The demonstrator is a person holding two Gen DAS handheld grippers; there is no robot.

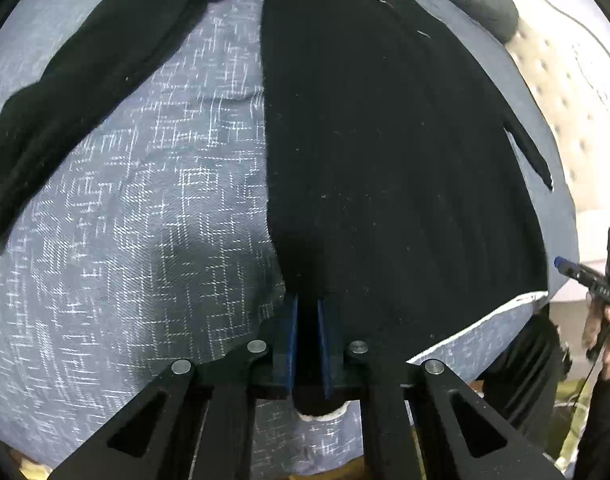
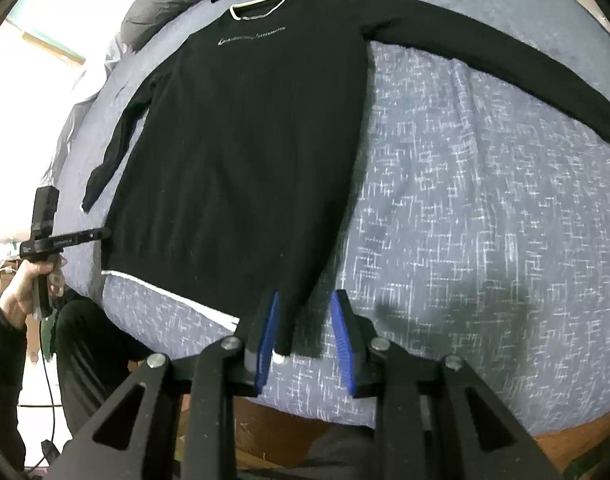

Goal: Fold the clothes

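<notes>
Sweater point(image 2: 241, 152) lies flat, front up, on the bed point(image 2: 485, 240), hem along the near edge, one sleeve point(image 2: 505, 60) spread toward the far side. My L gripper point(image 1: 308, 308) has its jaws nearly closed, pinching the black hem corner. R gripper point(image 2: 306, 294) is wide apart w/ the hem corner btwn the pads point(image 2: 267, 340), touching only one, not clamped. Collar sits at the far edge.
</notes>
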